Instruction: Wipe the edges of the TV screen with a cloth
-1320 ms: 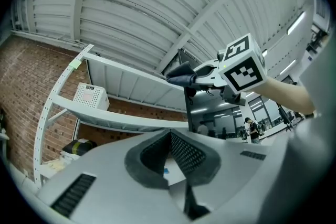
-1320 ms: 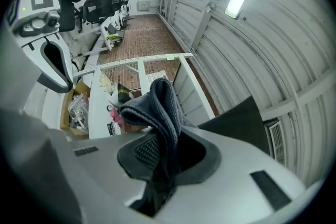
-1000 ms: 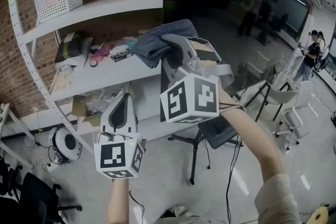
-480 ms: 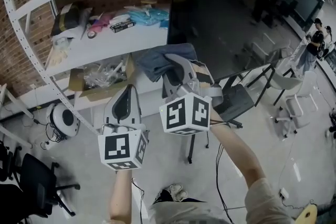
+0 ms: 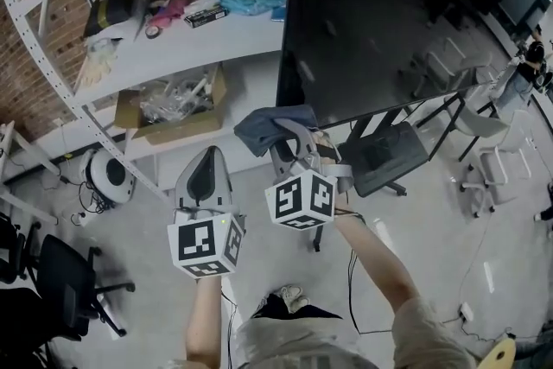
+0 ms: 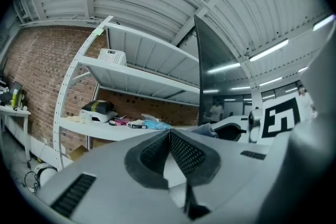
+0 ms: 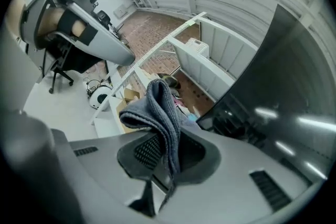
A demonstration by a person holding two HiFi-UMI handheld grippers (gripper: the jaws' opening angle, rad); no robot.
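Note:
A large dark TV screen (image 5: 406, 13) stands on a stand at the upper right of the head view; its left edge runs down to a lower left corner (image 5: 278, 104). My right gripper (image 5: 281, 138) is shut on a blue-grey cloth (image 5: 262, 127), held just below that corner, apart from the screen. In the right gripper view the cloth (image 7: 160, 118) hangs folded between the jaws, with the TV screen (image 7: 273, 97) to the right. My left gripper (image 5: 207, 162) is shut with nothing in it, left of the right one; its pads (image 6: 181, 152) meet.
White shelving (image 5: 173, 39) on a brick wall stands left of the TV, with bags, boxes and small clutter. A cardboard box (image 5: 168, 110) sits on a lower shelf. A round white device (image 5: 108, 179) and a black office chair (image 5: 52, 289) are on the floor at left. The TV stand (image 5: 384, 153) is below the screen.
The view has tilted down and back, so the TV sits higher in the frame. My right gripper with the cloth has dropped from the screen's left edge to below its lower corner.

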